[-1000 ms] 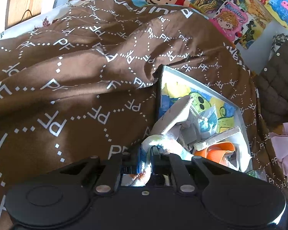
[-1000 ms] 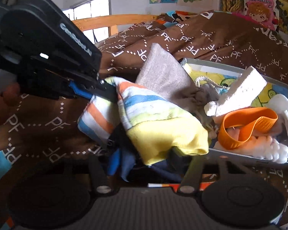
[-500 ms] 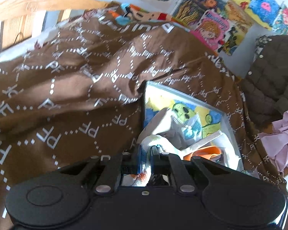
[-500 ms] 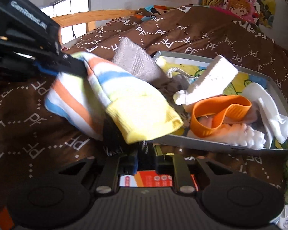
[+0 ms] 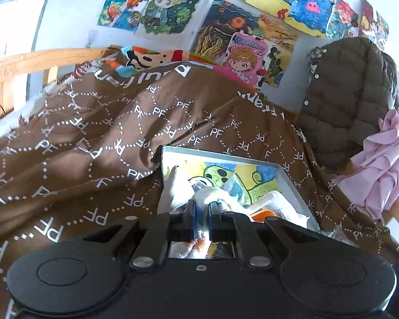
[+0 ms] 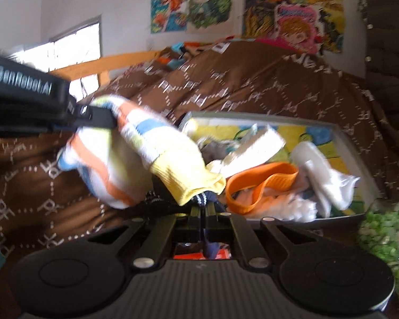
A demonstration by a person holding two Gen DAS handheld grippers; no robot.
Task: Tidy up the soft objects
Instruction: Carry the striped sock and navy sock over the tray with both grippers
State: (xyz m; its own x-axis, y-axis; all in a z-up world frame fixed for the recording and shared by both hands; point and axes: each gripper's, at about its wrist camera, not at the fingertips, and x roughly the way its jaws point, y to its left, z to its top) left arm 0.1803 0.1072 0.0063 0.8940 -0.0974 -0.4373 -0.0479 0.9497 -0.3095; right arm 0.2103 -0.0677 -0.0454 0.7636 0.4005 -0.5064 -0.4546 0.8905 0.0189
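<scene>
Left gripper (image 6: 103, 115): reaches in from the left edge of the right wrist view, angled slightly downward, its dark fingers pinched together on the striped sock (image 6: 135, 154).
Striped sock: white with orange, blue and pale green bands and a yellow cuff; it hangs in the air over the brown bedspread (image 5: 93, 138), just left of the tray (image 5: 220, 156). In the left wrist view its white fabric bunches between the jaws (image 5: 199, 212).
Right gripper (image 6: 202, 212): points forward and a little down toward the tray's near edge, jaws pressed together on a dark navy cloth (image 6: 208, 248) with a white dotted trim, which hangs below the sock's cuff.
Tray: shallow, grey-rimmed, with a cartoon-printed floor, lying on the bedspread.
Tray contents: an orange band (image 6: 260, 183), a white foam-like block (image 6: 255, 148), a white sock (image 6: 321, 175), a fluffy white piece (image 6: 298, 207) and grey fabric; they overlap and the picture is blurred.
Surroundings: posters (image 5: 173, 8) on the wall, a quilted dark jacket (image 5: 351, 93) and a pink garment (image 5: 380, 159) to the right.
Change from a second ago: the right gripper's jaws, then apart, have come together on the navy cloth; both grippers have risen, and the sock is lifted clear of the grey fabric it lay against.
</scene>
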